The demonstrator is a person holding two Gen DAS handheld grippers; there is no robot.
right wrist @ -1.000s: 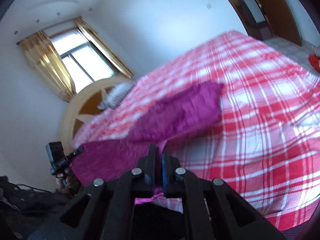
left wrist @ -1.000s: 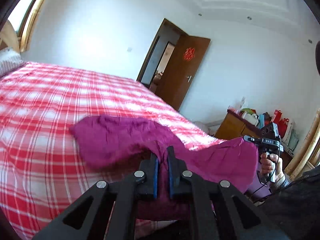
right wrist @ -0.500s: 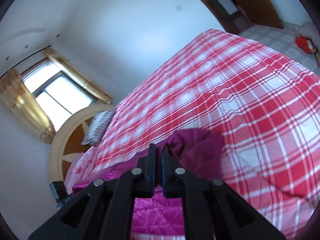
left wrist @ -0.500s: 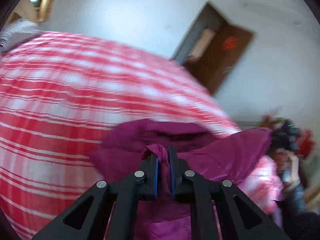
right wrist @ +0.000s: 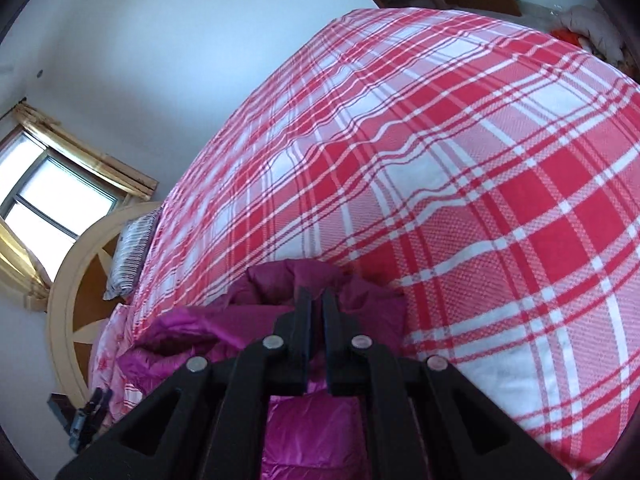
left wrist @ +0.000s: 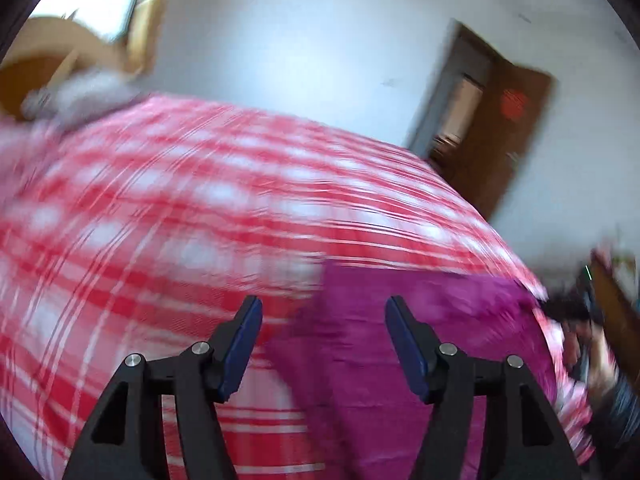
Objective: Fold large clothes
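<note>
The left gripper point(left wrist: 323, 316) stands wide open, its 2 blue-padded fingers point(left wrist: 404, 344) spread apart with nothing between them. Just beyond them the magenta jacket point(left wrist: 400, 344) lies on the bed point(left wrist: 160, 208), at the near edge and toward the right side of the red-and-white checked cover; the left finger hangs over bare cover, the right finger over the jacket. This view is blurred, so whether either pad touches the cloth cannot be told.

The right gripper point(right wrist: 315, 312) has its 2 fingers drawn almost together, only a thin slit between them, and the jacket point(right wrist: 280, 280) bunches up around their tips, shiny folds spilling below. The fold pinched there appears held, though the contact itself is hidden behind the fingers.

Farther along the bed, a striped pillow point(right wrist: 130, 258) rests at the head end against the round wooden headboard point(right wrist: 70, 300). Past the headboard is a window point(right wrist: 44, 208) with yellow curtains. Beyond the far side of the bed stands an open brown door point(left wrist: 508, 136).
</note>
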